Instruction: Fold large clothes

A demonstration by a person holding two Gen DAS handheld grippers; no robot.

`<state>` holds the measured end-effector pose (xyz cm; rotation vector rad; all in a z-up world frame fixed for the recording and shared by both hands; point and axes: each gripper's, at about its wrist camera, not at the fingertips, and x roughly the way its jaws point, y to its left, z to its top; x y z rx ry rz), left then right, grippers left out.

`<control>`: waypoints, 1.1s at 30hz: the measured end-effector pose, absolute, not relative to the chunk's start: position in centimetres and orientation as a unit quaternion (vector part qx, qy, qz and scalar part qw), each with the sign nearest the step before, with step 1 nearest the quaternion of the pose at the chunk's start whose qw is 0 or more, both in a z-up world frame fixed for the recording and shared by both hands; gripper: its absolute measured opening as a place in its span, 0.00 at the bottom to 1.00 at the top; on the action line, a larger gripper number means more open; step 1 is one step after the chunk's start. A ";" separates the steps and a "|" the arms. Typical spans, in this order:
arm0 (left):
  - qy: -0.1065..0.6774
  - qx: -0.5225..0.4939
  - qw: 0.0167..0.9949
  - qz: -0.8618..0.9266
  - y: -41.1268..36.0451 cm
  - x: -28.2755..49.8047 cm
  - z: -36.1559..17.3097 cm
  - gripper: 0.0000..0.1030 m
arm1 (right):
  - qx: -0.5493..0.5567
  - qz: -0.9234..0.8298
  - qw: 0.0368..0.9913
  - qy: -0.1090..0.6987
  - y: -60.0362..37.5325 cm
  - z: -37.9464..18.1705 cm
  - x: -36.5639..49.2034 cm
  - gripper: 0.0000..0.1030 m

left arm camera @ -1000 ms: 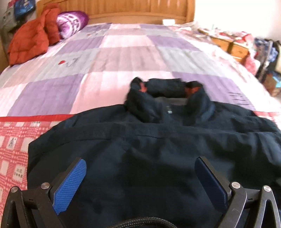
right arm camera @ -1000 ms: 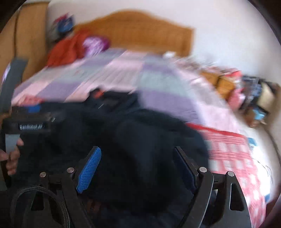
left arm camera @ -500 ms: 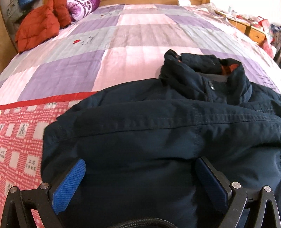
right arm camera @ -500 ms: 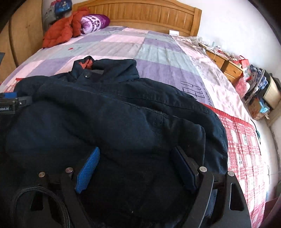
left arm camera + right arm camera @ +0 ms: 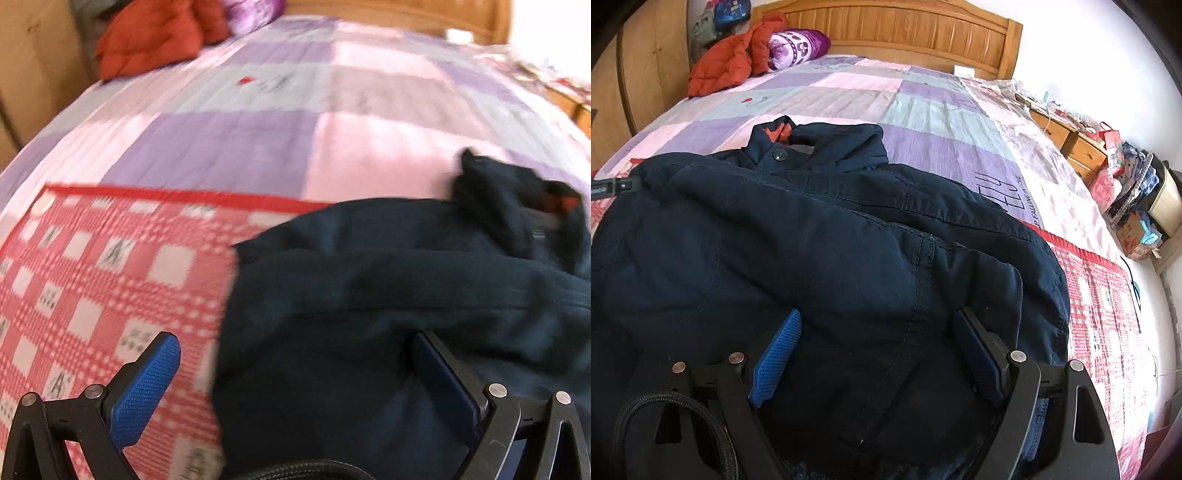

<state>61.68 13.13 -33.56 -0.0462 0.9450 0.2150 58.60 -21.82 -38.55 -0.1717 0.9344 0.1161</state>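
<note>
The dark jacket (image 5: 820, 236) looks thick, soft and rather heavy – best taken at its side edges – while the left gripper (image 5: 295, 373) and right gripper (image 5: 875, 350) both stand open, holding nothing.

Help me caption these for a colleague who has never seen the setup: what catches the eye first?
A big dark navy jacket lies spread over the near part of the bed, its collar toward the wooden headboard. Under it is a quilt of purple, pink and grey squares, with a red checked blanket at the near end. A rust-red padded garment is heaped near the headboard.
</note>
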 end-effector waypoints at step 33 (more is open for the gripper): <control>0.454 -0.008 0.889 0.066 15.7 57.9 -33.0 0.99 | -0.095 0.100 0.907 0.398 -23.7 -35.8 54.0 0.84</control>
